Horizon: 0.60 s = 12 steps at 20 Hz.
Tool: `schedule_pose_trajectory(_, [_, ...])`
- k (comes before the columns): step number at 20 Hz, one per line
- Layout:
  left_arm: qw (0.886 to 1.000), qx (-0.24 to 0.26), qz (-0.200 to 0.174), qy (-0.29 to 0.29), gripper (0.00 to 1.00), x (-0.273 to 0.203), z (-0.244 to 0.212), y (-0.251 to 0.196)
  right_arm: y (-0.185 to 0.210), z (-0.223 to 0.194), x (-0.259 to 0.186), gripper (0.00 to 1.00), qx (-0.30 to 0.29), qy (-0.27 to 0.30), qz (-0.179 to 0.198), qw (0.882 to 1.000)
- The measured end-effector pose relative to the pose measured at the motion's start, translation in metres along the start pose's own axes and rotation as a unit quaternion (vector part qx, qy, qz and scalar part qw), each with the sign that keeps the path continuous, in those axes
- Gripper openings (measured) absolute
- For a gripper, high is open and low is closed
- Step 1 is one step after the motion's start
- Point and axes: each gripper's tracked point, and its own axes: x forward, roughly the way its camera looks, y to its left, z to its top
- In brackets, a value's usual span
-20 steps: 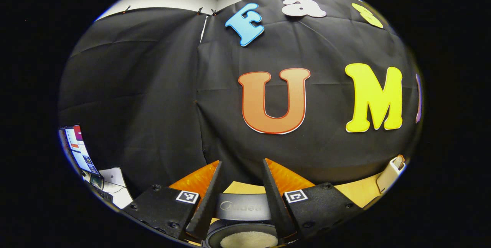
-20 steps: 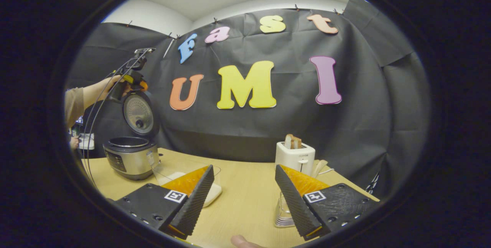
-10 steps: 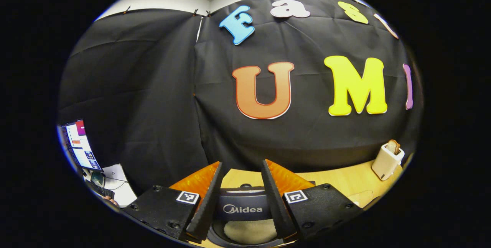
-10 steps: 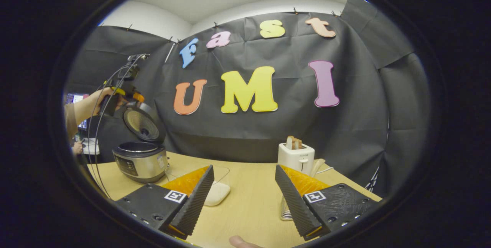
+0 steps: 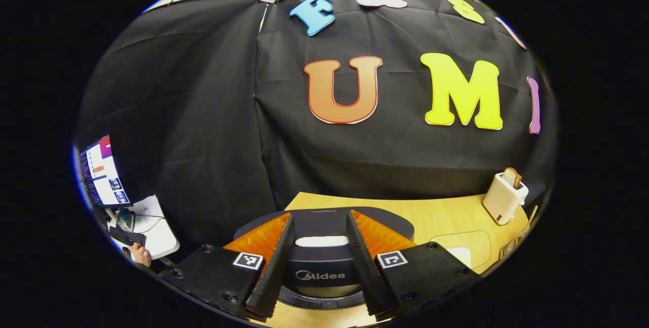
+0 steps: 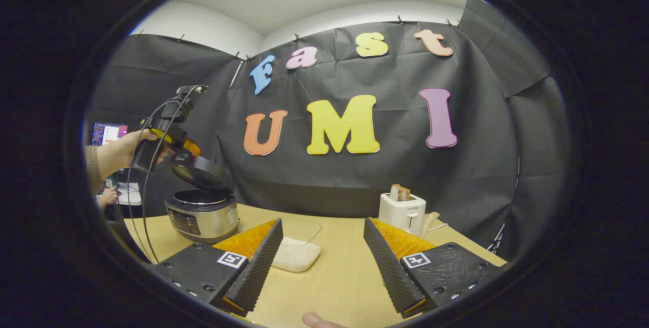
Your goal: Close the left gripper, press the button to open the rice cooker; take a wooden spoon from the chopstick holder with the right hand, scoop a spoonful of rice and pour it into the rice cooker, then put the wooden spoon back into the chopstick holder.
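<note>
Between the parted left tongs (image 5: 317, 267), the rice cooker's dark lid (image 5: 324, 221) hangs half-lowered; right tongs (image 6: 322, 262) open.

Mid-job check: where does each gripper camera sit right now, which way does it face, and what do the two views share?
Left gripper view: rides the left gripper, looking along its fingers down onto the rice cooker lid, table and toaster beyond.
Right gripper view: rides the right gripper, low over the table, facing the booth wall; a fingertip shows at the bottom edge.
Shared: rice cooker, toaster, clear rice container; it also catches the hand holding the left gripper.
</note>
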Motion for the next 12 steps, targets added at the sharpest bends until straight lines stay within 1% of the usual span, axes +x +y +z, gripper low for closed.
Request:
schedule_pose_trajectory(4, [0.999, 0.005, -0.004, 0.037, 0.69, 0.001, -0.027, -0.005, -0.004, -0.004, 0.003, 0.96, 0.002, 0.005, 0.0, 1.0])
schedule_pose_trajectory(5, [0.999, 0.007, -0.002, 0.043, 0.69, 0.001, -0.035, -0.006, -0.005, -0.005, 0.003, 0.95, 0.003, 0.005, 0.0, 1.0])
schedule_pose_trajectory(8, [0.999, 0.023, 0.003, 0.033, 0.69, 0.0, -0.043, -0.007, -0.007, -0.009, 0.004, 0.95, 0.006, 0.011, -0.002, 1.0])
schedule_pose_trajectory(10, [0.999, 0.021, 0.003, 0.026, 0.69, 0.0, -0.053, -0.007, -0.003, -0.012, 0.006, 0.96, 0.006, 0.013, -0.004, 1.0])
schedule_pose_trajectory(11, [0.999, 0.022, 0.001, 0.029, 0.69, 0.001, -0.059, -0.009, -0.003, -0.014, 0.006, 0.95, 0.005, 0.014, -0.004, 1.0])
schedule_pose_trajectory(12, [0.999, 0.022, -0.002, 0.034, 0.69, 0.001, -0.066, -0.009, -0.003, -0.014, 0.006, 0.96, 0.004, 0.015, -0.003, 1.0])
